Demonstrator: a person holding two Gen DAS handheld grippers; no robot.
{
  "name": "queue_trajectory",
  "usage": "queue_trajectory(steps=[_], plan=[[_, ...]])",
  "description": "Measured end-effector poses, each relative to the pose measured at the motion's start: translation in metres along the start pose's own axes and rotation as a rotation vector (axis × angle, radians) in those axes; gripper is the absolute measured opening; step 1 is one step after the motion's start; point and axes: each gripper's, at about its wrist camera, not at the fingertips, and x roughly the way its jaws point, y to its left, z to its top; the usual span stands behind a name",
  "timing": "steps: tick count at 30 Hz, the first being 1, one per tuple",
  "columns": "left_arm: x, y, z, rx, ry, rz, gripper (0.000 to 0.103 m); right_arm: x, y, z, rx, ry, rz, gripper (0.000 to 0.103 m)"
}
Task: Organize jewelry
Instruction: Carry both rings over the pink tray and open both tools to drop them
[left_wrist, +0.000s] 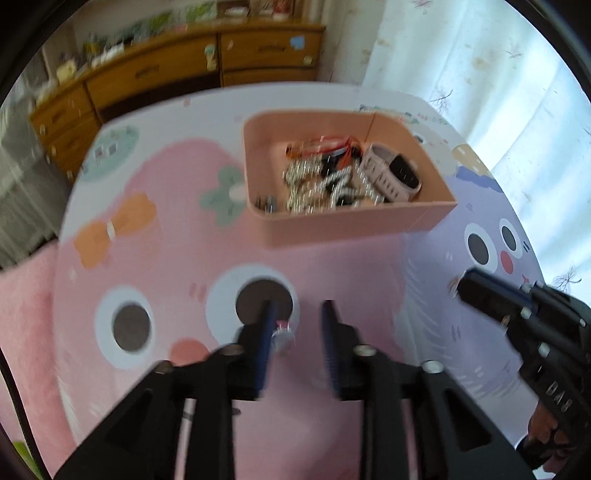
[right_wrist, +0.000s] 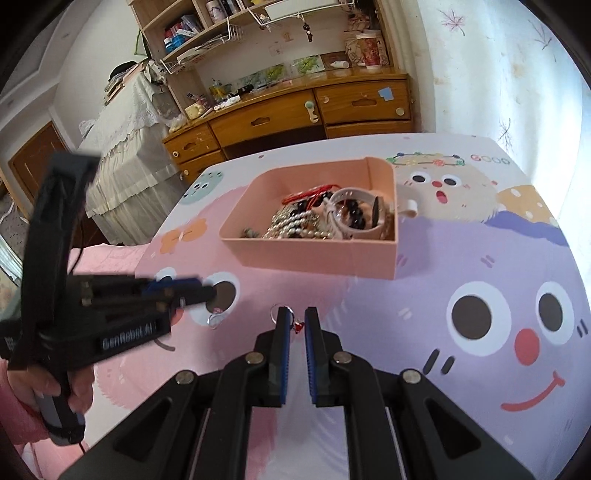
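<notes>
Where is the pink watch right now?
The pink watch lies inside the pink box, at its right end beside the pile of bead bracelets. In the right wrist view it sits in the box's right half, beyond both grippers.

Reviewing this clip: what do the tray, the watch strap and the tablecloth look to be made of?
Tray: looks like matte pink plastic, with thin even walls and rounded corners.
Watch strap: probably soft pale rubber or silicone, smooth, with rows of punched holes.
Tablecloth: printed with cartoon faces, lying flat with a slight sheen; possibly vinyl or coated fabric, but the look leaves it open.
</notes>
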Motion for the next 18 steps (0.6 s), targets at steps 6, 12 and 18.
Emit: queue_trajectory(steps=[6, 12, 18], plan=[[0.018, 0.006, -0.007, -0.006, 0.038, 0.049, 0.034, -0.004, -0.006, 0.003, 0.005, -0.006, -0.010, 0.007], [0.026, 0.003, -0.009, 0.030, 0.041, 0.065, 0.025, -0.003, -0.009, 0.004, 0.013, 0.000, -0.015, 0.007], [0.027, 0.004, -0.009, -0.006, 0.038, 0.033, 0.009, -0.004, -0.009, 0.003, 0.012, 0.000, -0.018, 0.008]])
